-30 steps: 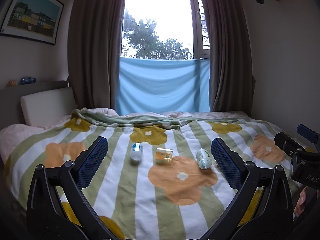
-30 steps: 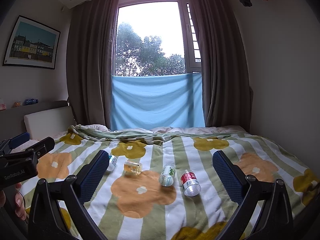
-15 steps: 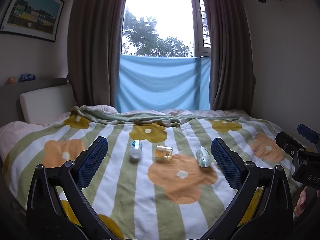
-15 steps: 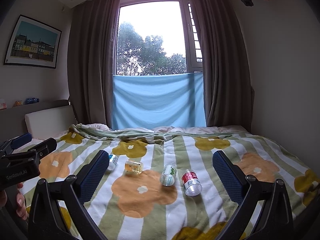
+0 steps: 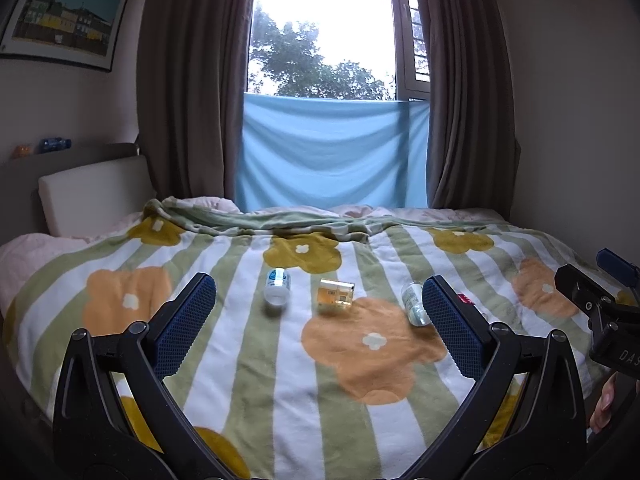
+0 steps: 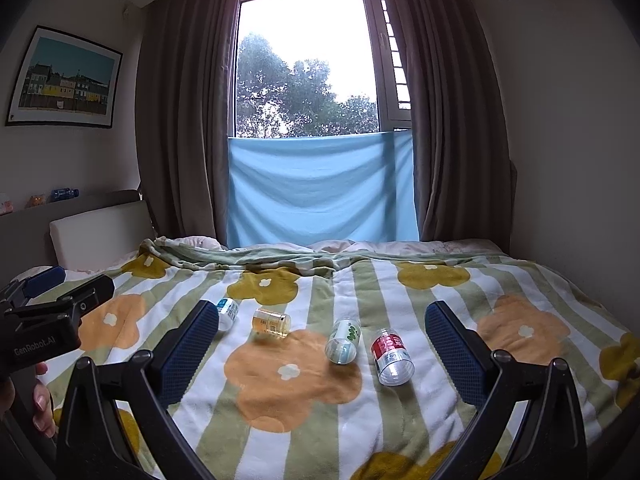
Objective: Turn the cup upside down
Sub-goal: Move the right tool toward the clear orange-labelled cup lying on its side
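Several clear plastic cups lie on their sides in a row on the flowered bed blanket. In the left wrist view I see a blue-label cup, an amber cup and a green-label cup. The right wrist view shows the blue-label cup, the amber cup, the green-label cup and a red-label cup. My left gripper and right gripper are both open and empty, held above the near part of the bed, short of the cups.
A headboard and pillow stand at the left. Curtains and a blue cloth hang at the window behind the bed. The right gripper shows at the right edge of the left wrist view.
Both views have shifted slightly; the cups sit a little lower and nearer in the frames. Both grippers stay open.
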`<move>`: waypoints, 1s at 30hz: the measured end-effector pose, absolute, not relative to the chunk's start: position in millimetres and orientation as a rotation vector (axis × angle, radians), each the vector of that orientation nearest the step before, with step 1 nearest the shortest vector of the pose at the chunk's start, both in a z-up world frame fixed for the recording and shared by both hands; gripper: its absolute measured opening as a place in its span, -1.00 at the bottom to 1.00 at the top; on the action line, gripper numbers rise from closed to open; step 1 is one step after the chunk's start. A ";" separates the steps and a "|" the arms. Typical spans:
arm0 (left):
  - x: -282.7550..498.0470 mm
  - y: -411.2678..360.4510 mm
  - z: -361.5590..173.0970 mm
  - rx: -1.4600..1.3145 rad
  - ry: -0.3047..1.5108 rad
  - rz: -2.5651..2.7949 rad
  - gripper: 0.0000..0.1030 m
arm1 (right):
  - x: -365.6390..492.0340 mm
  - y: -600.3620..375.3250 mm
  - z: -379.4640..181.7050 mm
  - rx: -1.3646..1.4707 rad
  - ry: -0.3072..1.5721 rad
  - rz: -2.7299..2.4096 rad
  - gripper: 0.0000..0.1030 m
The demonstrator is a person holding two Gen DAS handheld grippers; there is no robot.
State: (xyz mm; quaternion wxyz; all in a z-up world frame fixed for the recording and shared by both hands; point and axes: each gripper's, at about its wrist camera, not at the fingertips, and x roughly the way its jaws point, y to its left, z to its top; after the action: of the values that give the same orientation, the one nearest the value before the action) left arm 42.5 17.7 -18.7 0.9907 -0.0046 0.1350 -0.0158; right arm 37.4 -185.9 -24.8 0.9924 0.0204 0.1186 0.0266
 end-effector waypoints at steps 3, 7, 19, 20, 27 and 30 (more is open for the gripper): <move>56.2 22.2 -22.5 -0.016 0.291 -0.033 1.00 | 50.4 -183.9 -28.6 0.032 0.252 0.064 1.00; 84.7 35.1 -30.8 -0.037 0.335 -0.028 1.00 | 80.5 -179.6 -33.9 0.025 0.291 0.118 1.00; 198.3 76.3 -103.0 -0.050 0.581 0.022 1.00 | 263.9 -134.0 -91.4 -0.113 0.562 0.365 1.00; 205.7 79.0 -111.3 -0.053 0.605 0.024 1.00 | 280.4 -129.2 -99.9 -0.129 0.588 0.382 1.00; 244.4 99.4 -160.3 -0.097 0.732 0.047 1.00 | 391.2 -95.9 -159.4 -0.214 0.802 0.471 1.00; 246.0 104.1 -169.2 -0.096 0.754 0.058 1.00 | 425.3 -76.5 -181.5 -0.295 0.881 0.494 1.00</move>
State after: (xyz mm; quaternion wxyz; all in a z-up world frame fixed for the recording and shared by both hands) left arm 246.0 104.1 -169.2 0.9282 -0.0470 0.3679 0.0285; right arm 425.3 -76.5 -181.5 0.8648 -0.1406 0.4205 0.2359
